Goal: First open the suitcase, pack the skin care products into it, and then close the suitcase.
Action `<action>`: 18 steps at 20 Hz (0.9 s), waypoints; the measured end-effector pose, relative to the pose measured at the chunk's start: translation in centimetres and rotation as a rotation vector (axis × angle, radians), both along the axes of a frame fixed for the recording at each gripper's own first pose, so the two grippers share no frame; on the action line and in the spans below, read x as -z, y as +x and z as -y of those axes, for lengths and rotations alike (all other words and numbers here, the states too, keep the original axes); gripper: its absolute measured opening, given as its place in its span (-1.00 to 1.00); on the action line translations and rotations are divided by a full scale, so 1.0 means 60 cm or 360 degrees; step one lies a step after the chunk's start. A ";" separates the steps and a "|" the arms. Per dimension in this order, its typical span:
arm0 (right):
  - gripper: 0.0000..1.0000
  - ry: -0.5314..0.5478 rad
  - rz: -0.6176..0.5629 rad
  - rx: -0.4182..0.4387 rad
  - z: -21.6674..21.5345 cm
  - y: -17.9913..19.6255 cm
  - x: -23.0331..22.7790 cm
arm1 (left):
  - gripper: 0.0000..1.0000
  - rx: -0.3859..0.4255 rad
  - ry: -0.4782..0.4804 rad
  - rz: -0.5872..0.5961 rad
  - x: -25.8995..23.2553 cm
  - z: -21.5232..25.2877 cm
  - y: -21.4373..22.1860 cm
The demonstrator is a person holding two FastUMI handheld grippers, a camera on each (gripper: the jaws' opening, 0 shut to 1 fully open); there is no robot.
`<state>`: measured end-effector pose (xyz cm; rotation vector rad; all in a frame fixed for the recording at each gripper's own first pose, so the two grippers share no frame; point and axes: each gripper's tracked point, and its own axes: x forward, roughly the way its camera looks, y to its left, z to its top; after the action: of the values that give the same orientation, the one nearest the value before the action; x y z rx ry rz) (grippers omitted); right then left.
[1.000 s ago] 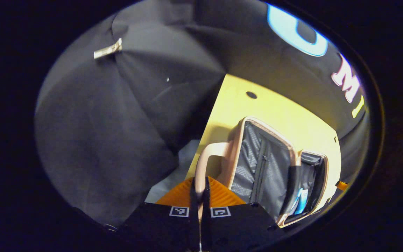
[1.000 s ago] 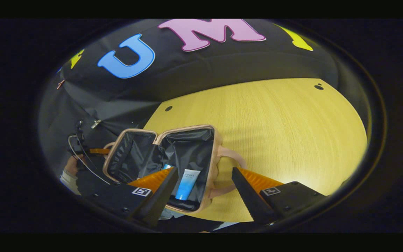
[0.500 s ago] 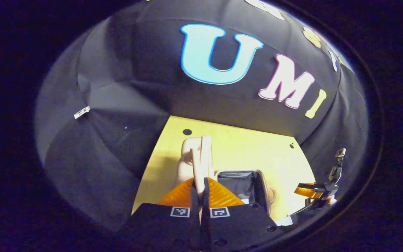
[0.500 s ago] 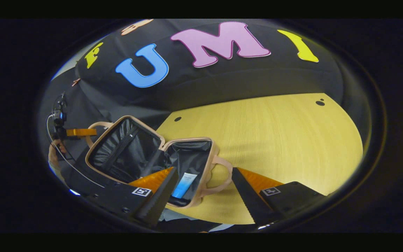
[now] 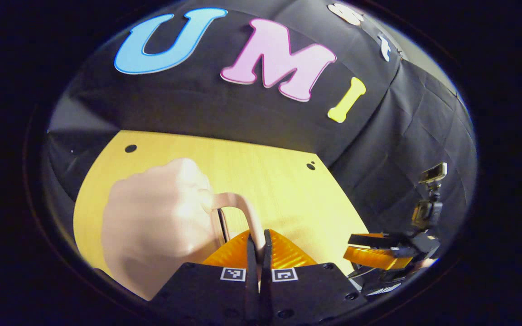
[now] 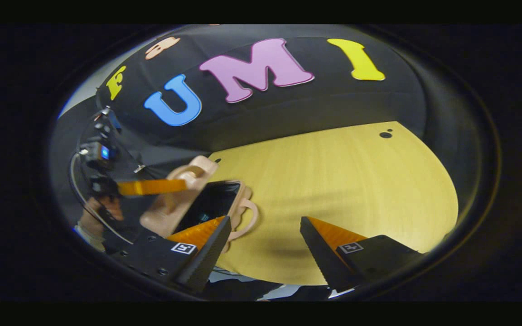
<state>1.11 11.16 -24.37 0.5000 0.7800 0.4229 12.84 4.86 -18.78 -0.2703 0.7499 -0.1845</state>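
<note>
Left hand-held gripper (image 5: 258,246) at bottom centre of the left gripper view, fingers pressed together on the pink handle (image 5: 242,209) of the suitcase (image 5: 161,226), gripping it. Suitcase shell bulked at lower left of that view, on the yellow surface (image 5: 261,181), handle arching from shell down into the fingers. Right hand-held gripper (image 5: 379,251) seen at lower right of the same view, farther off, near the surface's right edge, well apart from the suitcase. In the right gripper view, right hand-held gripper (image 6: 263,246) at the bottom, fingers spread wide with nothing between them, over bare surface (image 6: 342,181). Suitcase (image 6: 188,199) at left of centre there, lid half (image 6: 175,194) tilted over the base, dark interior visible through the remaining gap, not fully shut. A bit of blue glimpsed inside the gap, too small to identify. Second handle (image 6: 247,219) stuck out from the lower half toward the frame's centre. Left hand-held gripper (image 6: 152,186) reached in from the left edge, fingers on the lid's handle, with a hand (image 6: 98,217) and sleeve behind it at lower left.
</note>
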 end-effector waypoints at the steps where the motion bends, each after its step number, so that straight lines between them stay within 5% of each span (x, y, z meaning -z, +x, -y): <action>1: 0.94 -0.0019 0.0000 0.0016 0.029 -0.007 0.005 | -0.87 -0.0016 0.0011 -0.0069 0.037 0.010 -0.004; 7: 0.94 -0.0116 0.0020 0.0061 0.160 -0.048 0.036 | -0.79 0.0006 0.0217 -0.0106 0.110 0.044 -0.005; 8: 0.95 -0.0133 0.0032 0.0058 0.174 -0.052 0.039 | -0.54 -0.0028 0.0251 -0.0091 0.112 0.043 -0.007; 9: 0.95 -0.0149 0.0048 0.0049 0.183 -0.055 0.042 | -0.55 -0.0058 0.0244 -0.0078 0.117 0.052 -0.003; 10: 0.94 -0.0169 0.0079 0.0039 0.191 -0.056 0.039 | -0.27 -0.0091 0.0219 -0.0048 0.109 0.062 -0.004; 11: 0.94 -0.0202 0.0129 0.0033 0.200 -0.053 0.035 | -0.25 -0.0122 0.0187 -0.0012 0.095 0.069 -0.006; 12: 0.95 -0.0244 0.0184 0.0031 0.208 -0.049 0.029 | 0.14 -0.0169 0.0182 0.0036 0.077 0.074 -0.005; 13: 0.95 -0.0277 0.0232 0.0034 0.215 -0.041 0.021 | 0.31 -0.0222 0.0200 0.0076 0.063 0.073 -0.007; 14: 0.95 -0.0291 0.0282 0.0045 0.219 -0.033 0.006 | 0.89 -0.0256 0.0212 0.0113 0.043 0.078 -0.012; 18: 0.94 -0.0320 0.0508 0.0099 0.213 0.003 -0.072 | 0.92 -0.0310 0.0316 0.0452 -0.101 0.108 -0.023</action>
<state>1.32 -1.60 -20.06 0.2589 0.4907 0.3513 11.44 -1.65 -12.74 -0.1230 0.4525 0.0370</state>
